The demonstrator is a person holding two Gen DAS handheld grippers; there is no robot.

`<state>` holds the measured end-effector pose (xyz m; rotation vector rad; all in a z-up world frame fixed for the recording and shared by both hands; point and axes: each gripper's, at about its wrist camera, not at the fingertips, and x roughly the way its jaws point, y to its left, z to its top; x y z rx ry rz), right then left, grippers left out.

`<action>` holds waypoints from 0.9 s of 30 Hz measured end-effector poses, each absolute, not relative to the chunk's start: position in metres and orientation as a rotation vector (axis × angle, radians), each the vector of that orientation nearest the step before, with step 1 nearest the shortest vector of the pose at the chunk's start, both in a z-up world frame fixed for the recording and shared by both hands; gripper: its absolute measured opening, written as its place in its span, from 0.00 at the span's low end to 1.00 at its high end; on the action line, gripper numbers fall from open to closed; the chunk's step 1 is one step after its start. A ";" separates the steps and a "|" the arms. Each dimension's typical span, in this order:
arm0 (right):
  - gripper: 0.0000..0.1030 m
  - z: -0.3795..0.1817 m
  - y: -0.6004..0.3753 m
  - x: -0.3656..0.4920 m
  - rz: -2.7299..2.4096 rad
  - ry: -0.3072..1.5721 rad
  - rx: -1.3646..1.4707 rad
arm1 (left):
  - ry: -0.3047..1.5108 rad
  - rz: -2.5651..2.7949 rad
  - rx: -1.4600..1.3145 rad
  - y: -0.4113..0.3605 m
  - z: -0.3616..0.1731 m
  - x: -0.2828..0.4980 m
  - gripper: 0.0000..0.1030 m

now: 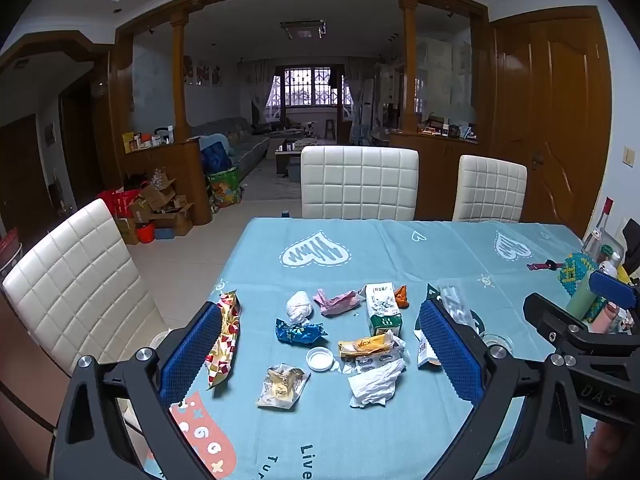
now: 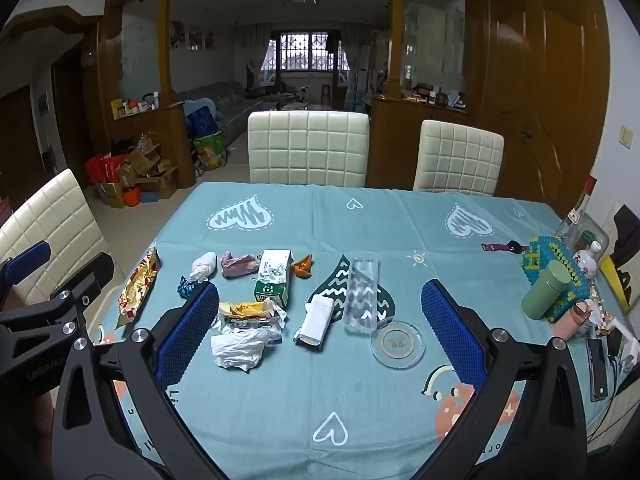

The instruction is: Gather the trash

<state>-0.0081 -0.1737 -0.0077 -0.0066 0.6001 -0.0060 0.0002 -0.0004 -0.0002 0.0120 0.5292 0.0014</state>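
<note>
Nothing has been collected yet, as far as I can judge: every scrap lies loose on the bench and I see no bin or bag in either view.

From the left wrist view, my left gripper hangs above the near edge with its fingers spread as wide as they go, holding nothing. Between them, lower on the cloth, sits most of the trash: a gold-and-red wrapper just beside the left finger, a blue wrapper, a balled tissue, a pink wrapper, a milk carton lying flat, a white cap, a clear snack bag, a yellow wrapper and a crumpled tissue. The right gripper shows at the right edge.

From the right wrist view, my right gripper also has its fingers fully apart and empty. The same pile lies to the left; nearer the middle are a white packet and a clear plastic tray, with a glass ashtray just beside them. A green flask and other belongings crowd the right end; I take those as keepers, not trash.

So the whole job is left: each piece still needs picking up, and I must find somewhere to put it.
</note>
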 end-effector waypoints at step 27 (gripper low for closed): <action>0.97 -0.006 -0.176 -0.005 -0.001 0.602 -0.015 | 0.530 -0.001 0.007 -0.002 -0.006 0.003 0.94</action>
